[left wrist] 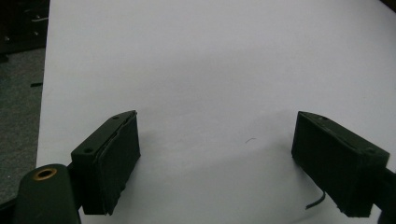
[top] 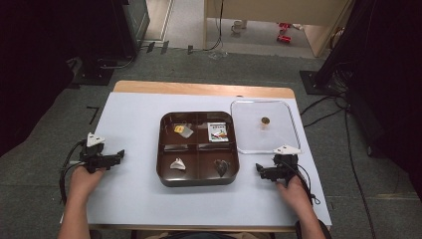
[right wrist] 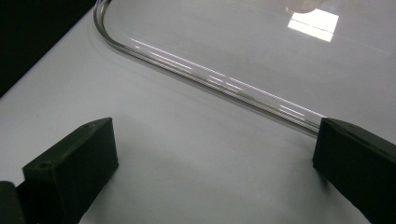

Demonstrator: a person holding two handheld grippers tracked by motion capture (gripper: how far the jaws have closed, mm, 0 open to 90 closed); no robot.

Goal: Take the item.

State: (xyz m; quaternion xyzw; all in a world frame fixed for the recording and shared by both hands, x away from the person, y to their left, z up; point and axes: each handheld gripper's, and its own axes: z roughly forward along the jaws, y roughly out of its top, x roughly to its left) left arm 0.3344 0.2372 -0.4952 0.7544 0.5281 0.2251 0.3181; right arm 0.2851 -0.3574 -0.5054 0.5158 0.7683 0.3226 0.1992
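While both my left gripper point(top: 121, 156) and right gripper point(top: 259, 169) rest released on the desk point(top: 129, 194), the clear lid point(top: 265, 126) beside the right one looks light, stiff, slippery; best pinched at its rim.

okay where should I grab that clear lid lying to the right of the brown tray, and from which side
Probably the near rim of the clear lid, taken by the right gripper, whose open jaws already face that edge. The lid lies flat on the white tabletop, so only its thin raised rim gives the jaws something to pinch. Come in low from the person's side. The small round knob at its middle is an alternative, from above.
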